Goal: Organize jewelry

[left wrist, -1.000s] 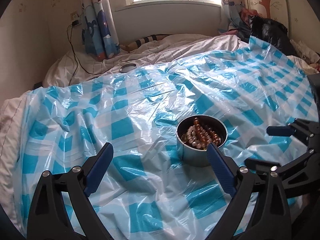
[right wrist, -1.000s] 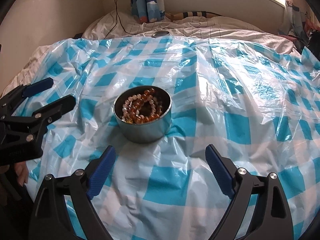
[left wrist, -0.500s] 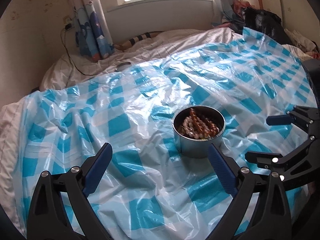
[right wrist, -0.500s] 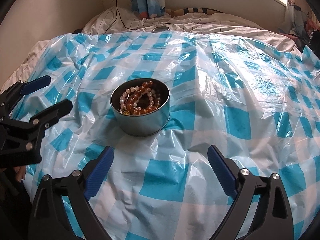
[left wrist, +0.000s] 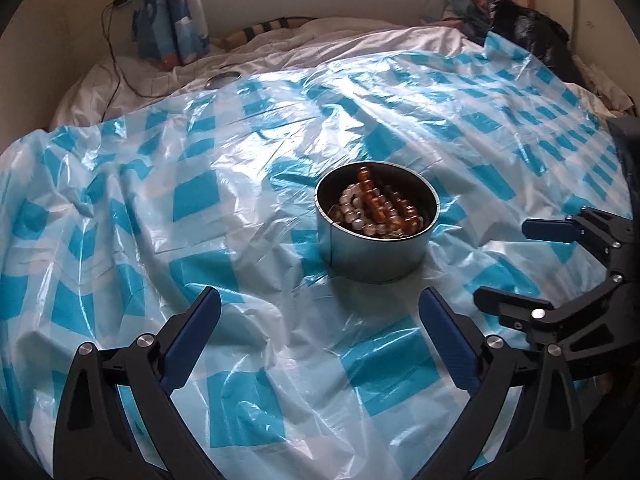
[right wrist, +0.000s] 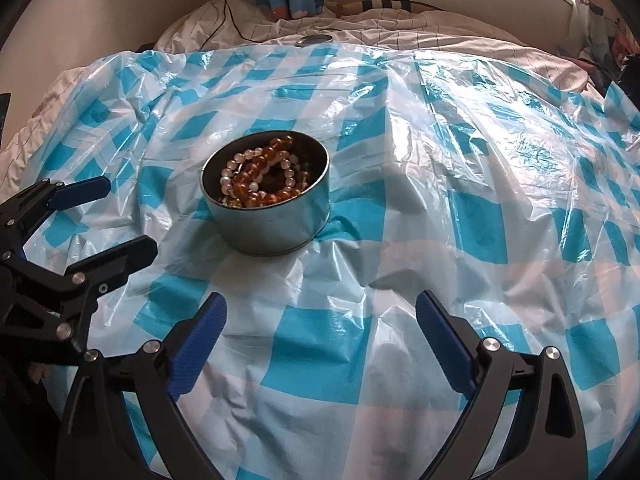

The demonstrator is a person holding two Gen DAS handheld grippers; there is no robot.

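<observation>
A round metal tin point(left wrist: 376, 256) point(right wrist: 272, 226) stands upright on a blue-and-white checked plastic sheet point(left wrist: 200, 208) point(right wrist: 460, 184) spread over a bed. Amber and pale bead bracelets point(left wrist: 376, 210) point(right wrist: 262, 180) lie heaped inside it. My left gripper point(left wrist: 320, 320) is open, empty, and a short way in front of the tin. My right gripper point(right wrist: 320, 320) is open too, nothing between its fingers, with the tin ahead and slightly left. Each gripper shows in the other's view, the right gripper point(left wrist: 516, 268) to the right and the left gripper point(right wrist: 120, 216) to the left.
A round metal lid point(left wrist: 223, 78) point(right wrist: 315, 39) lies at the far edge of the sheet on white bedding. A black cable point(left wrist: 116, 64) runs down from the wall. Patterned curtains point(left wrist: 172, 12) hang behind, and dark clothing point(left wrist: 528, 36) is piled at the back right.
Both grippers have drawn back and tilted down a little, so the tin sits higher and larger in view. Both stay open and the tin has not moved.
</observation>
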